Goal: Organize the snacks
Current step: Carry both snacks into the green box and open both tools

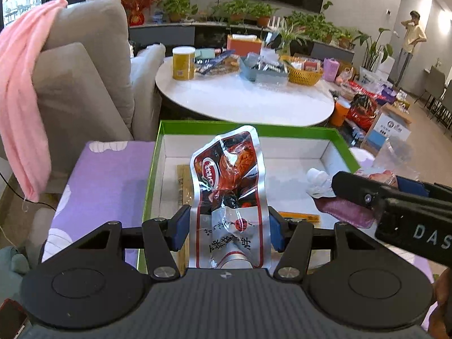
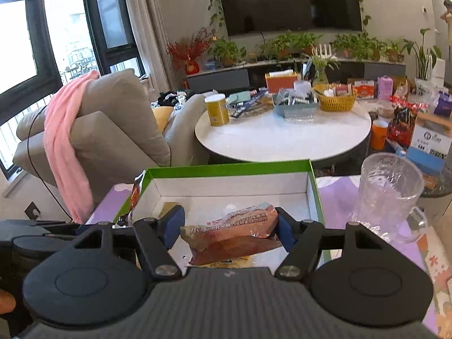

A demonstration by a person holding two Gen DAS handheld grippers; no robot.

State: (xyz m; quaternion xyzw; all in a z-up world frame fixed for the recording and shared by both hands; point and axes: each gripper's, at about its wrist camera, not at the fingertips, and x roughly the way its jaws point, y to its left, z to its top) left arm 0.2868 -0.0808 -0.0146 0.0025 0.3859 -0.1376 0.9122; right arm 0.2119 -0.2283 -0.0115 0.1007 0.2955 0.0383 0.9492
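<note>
Left gripper fingers hold a red-and-silver pouch, right gripper fingers a pink packet; green-rimmed box ahead, glass mug right

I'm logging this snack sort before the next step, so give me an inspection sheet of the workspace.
Surface: purple patterned cloth.
Job's things: green-rimmed box; red and silver snack pouch; pink snack packet.
Clutter: glass mug beside the box.
Grippers: left gripper shut on the pouch; right gripper shut on the packet.
Cables: black cord behind the sofa.
Surroundings: crowded white round table, plants, a person standing.
</note>
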